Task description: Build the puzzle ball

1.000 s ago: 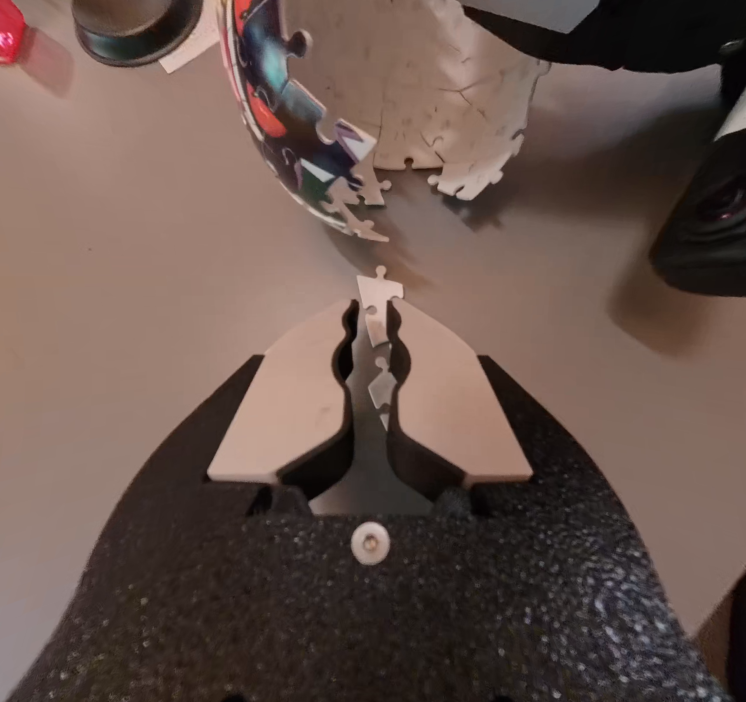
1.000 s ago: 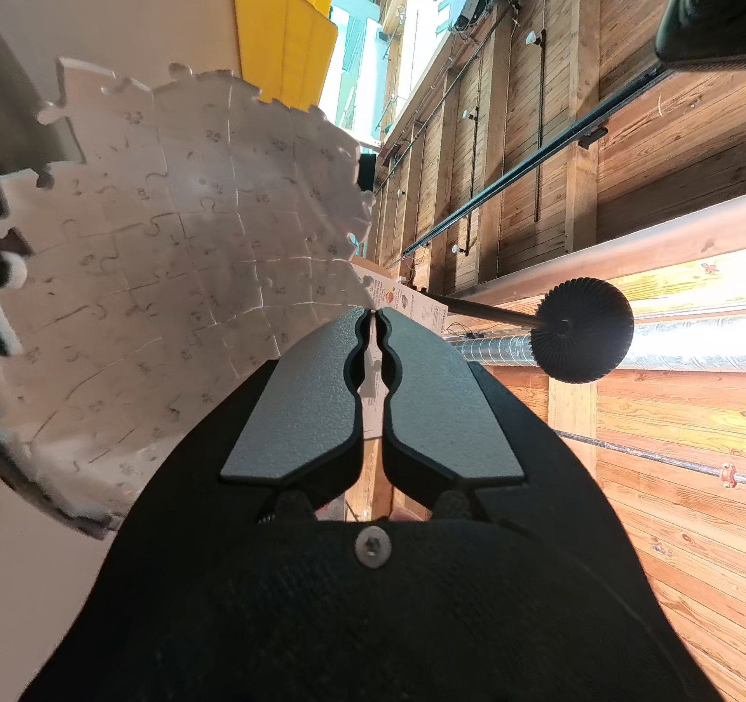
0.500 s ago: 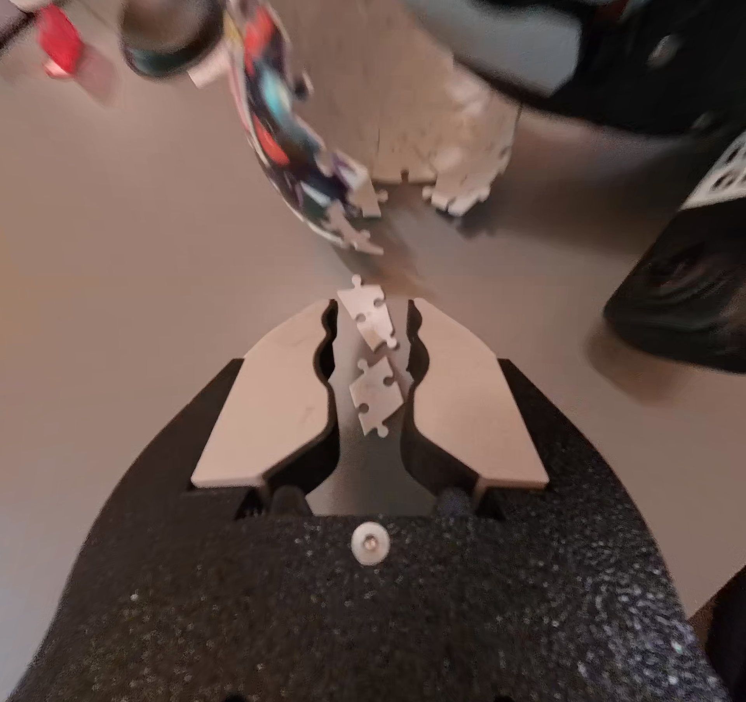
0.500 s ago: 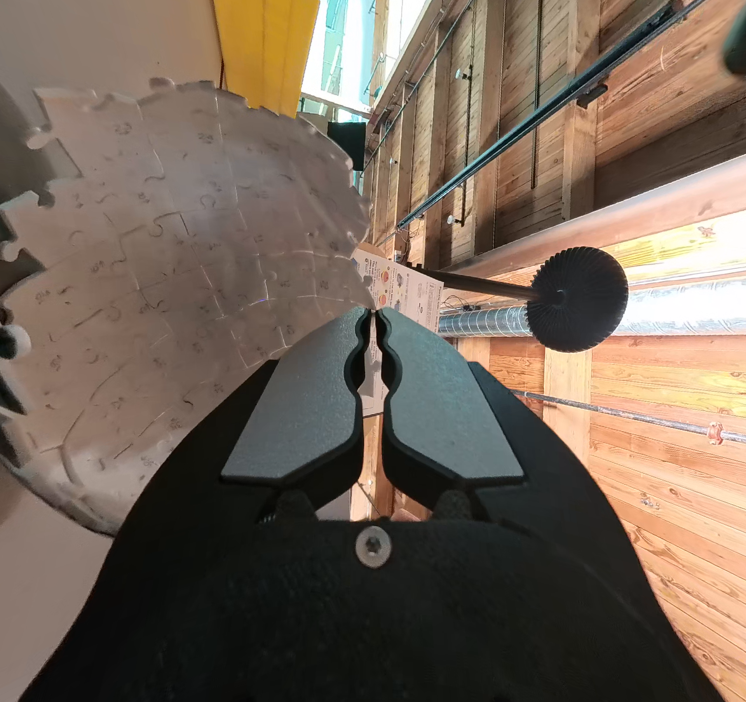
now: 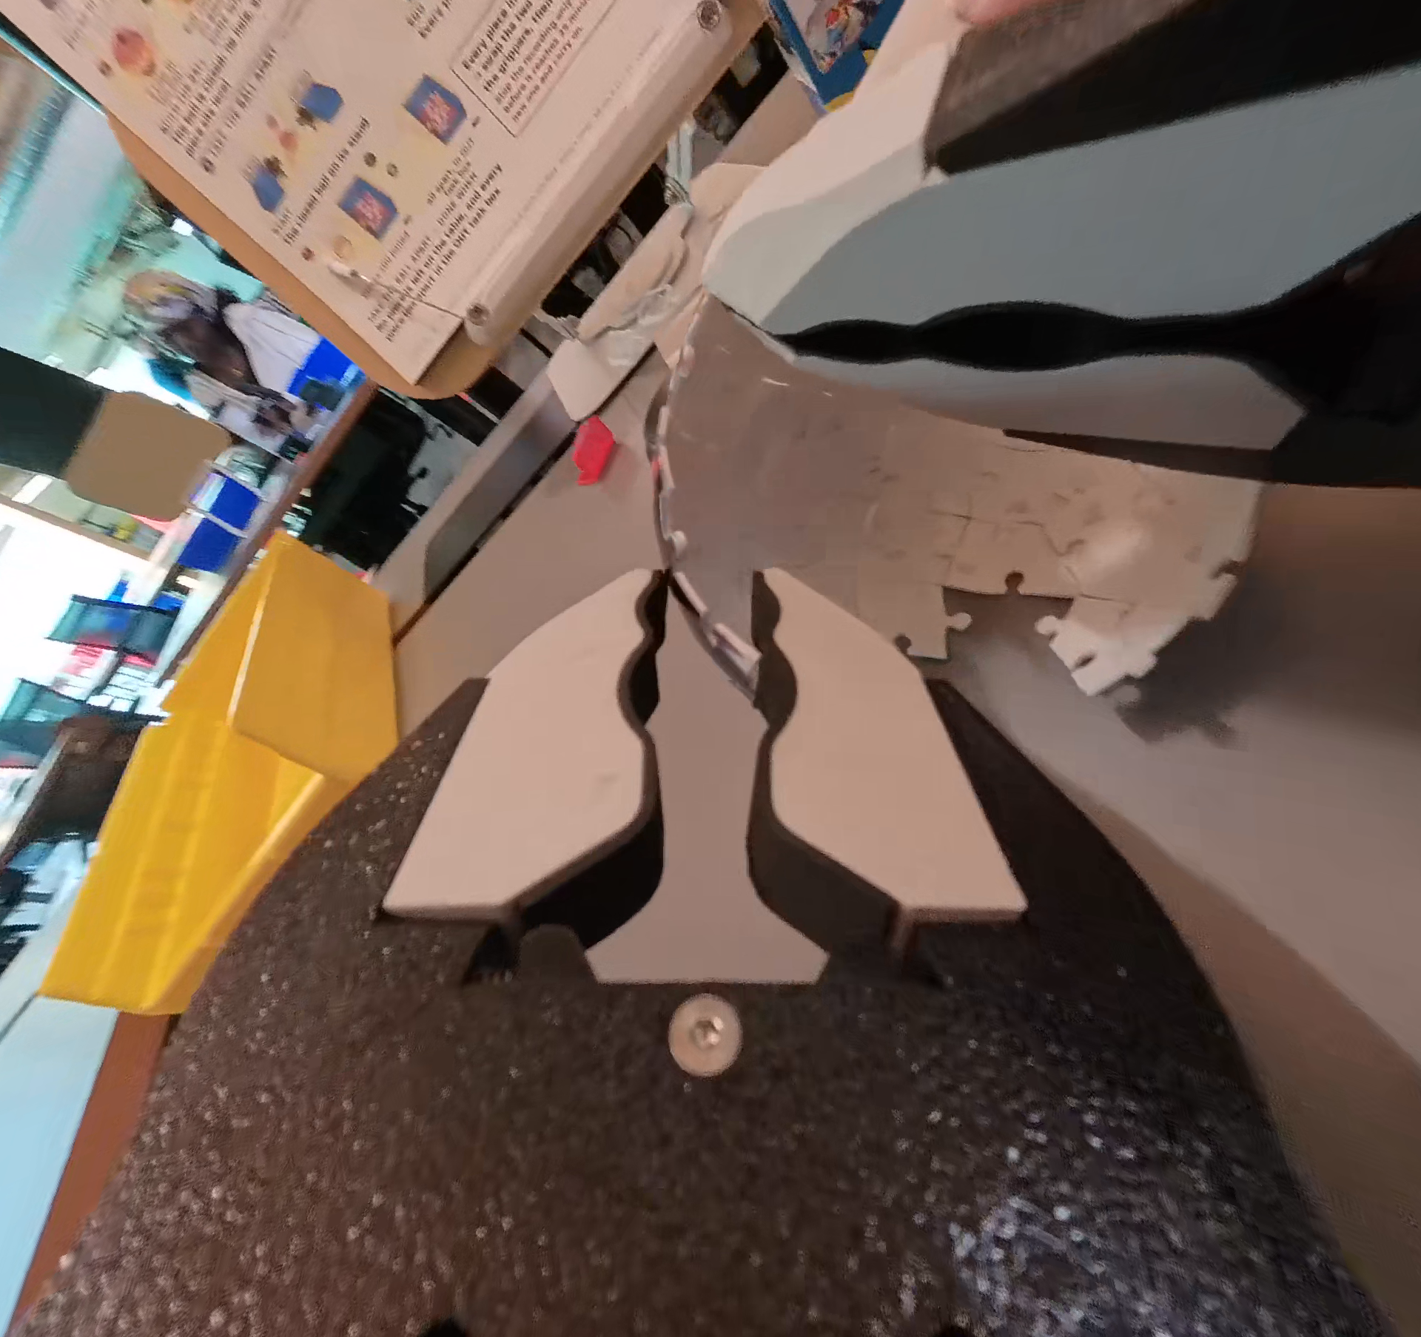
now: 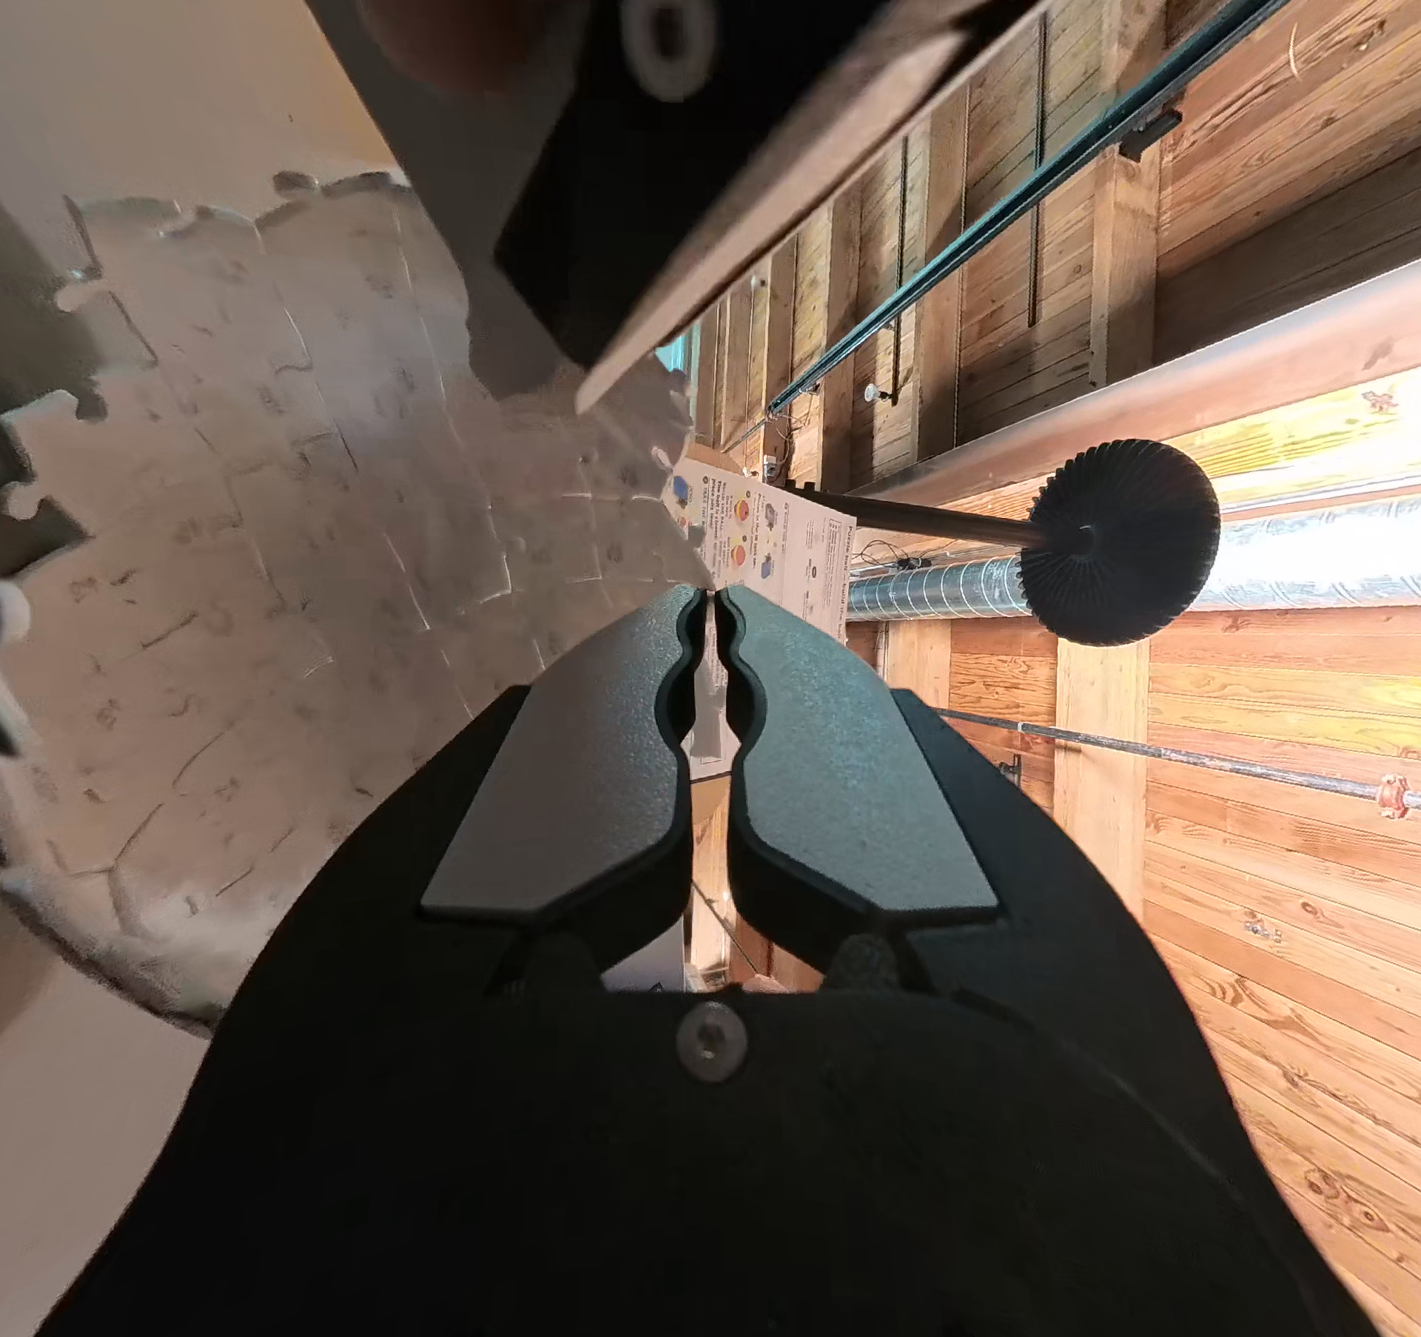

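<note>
Left gripper (image 5: 707, 608) jaws parted, rim of puzzle ball shell (image 5: 884, 501) sitting in gap between tips; grip not evident. Right gripper (image 6: 711, 593) jaws pressed nearly together on shell edge (image 6: 307, 531), holding it tilted above grey table (image 5: 1153, 800). Yellow bin (image 5: 215, 777) left of left gripper, printed sheet (image 5: 369, 93) above, red block (image 5: 594, 447) beyond shell.

Wooden plank wall (image 6: 1269, 877), grey table (image 5: 1153, 800)

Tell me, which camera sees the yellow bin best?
The left wrist view. The yellow bin shows there at the left edge, beside the left tool, with its folded walls plain. The right wrist view shows none of it.
</note>
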Motion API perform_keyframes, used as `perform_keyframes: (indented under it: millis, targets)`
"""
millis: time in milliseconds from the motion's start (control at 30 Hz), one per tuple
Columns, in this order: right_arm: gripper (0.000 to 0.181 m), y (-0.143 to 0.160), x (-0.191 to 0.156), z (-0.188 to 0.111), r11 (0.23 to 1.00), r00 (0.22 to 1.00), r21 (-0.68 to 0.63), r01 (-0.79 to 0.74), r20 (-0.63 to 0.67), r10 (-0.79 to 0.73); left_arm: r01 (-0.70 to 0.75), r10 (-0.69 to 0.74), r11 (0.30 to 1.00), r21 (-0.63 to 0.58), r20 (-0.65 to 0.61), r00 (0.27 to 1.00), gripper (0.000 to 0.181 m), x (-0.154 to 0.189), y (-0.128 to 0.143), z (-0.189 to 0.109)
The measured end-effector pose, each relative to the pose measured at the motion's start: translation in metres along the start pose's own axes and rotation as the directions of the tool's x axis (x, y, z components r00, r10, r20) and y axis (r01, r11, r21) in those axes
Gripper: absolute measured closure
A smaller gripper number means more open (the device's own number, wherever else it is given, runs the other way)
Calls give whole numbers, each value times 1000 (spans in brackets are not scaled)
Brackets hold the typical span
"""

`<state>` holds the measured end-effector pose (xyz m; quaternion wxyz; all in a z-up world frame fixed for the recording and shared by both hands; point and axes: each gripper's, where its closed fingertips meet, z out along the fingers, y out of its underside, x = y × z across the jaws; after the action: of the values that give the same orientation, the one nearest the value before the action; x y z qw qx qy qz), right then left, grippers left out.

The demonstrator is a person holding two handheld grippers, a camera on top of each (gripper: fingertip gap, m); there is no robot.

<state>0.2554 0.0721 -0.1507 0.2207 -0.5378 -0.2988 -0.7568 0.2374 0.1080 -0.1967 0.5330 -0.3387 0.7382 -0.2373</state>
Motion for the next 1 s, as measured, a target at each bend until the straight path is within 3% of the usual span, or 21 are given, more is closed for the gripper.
perform_keyframes:
  millis: [133, 267, 467, 567, 700, 767, 1000]
  targets:
    - [179, 2, -2, -2, 999, 999, 15, -53, 16, 52, -33, 30, 998, 50, 68, 997, 169, -5, -1, 2]
    - [161, 4, 2, -11, 980, 981, 49, -193, 28, 192, -72, 62, 994, 87, 105, 992, 174, -11, 0, 6]
    - [141, 27, 4, -22, 874, 873, 1, -485, 58, 484, -189, 161, 967, 173, 166, 973, 177, -13, -8, 6]
    - [144, 34, -9, -23, 840, 831, -55, -540, 122, 542, -192, 162, 964, 186, 165, 973, 176, -14, -7, 8]
    - [167, 37, -11, -21, 828, 818, -59, -558, 126, 561, -227, 191, 952, 205, 180, 965, 176, -14, -6, 7]
    - [169, 38, -13, -19, 818, 808, -60, -572, 134, 574, -237, 201, 949, 205, 184, 962, 176, -14, -5, 7]
    - [176, 30, -9, -22, 892, 887, 2, -451, 108, 448, -242, 204, 947, 213, 186, 961, 175, -16, -4, 6]
